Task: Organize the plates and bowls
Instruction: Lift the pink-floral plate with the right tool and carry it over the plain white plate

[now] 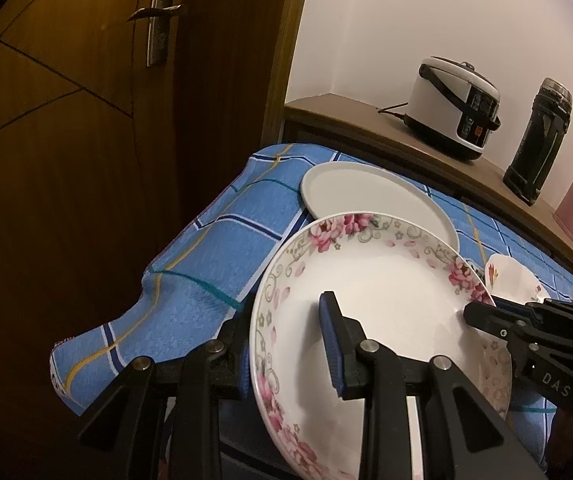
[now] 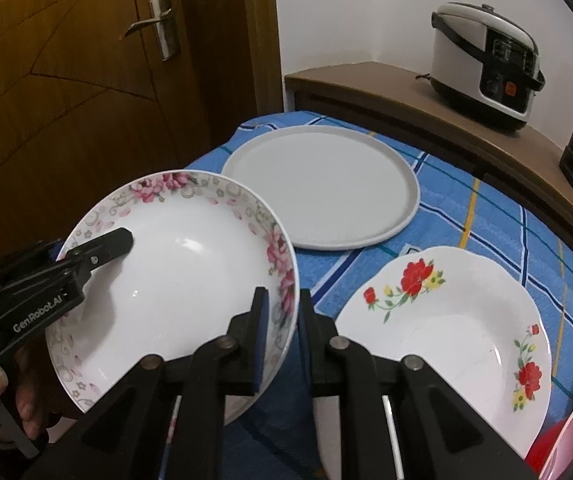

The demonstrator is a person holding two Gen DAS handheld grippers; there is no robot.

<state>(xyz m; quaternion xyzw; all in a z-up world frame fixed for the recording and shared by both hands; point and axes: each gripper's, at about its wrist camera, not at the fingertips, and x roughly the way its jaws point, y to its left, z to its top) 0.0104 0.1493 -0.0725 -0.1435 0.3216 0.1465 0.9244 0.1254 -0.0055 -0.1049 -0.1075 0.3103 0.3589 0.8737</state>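
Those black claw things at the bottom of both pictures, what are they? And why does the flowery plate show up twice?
They are grabbers, each with two fingers, and a person holds one in each hand. A little camera sits on each grabber and looks out along its fingers, so you get two pictures of the same moment.

One picture comes from the left grabber, the other from the right grabber. Both pinch the rim of the same pink-flowered plate, one on each side, holding it up over the table. That is why you see it twice.

On the blue checked cloth lie a plain grey plate and a white plate with red flowers. Behind, a rice cooker stands on a wooden shelf.
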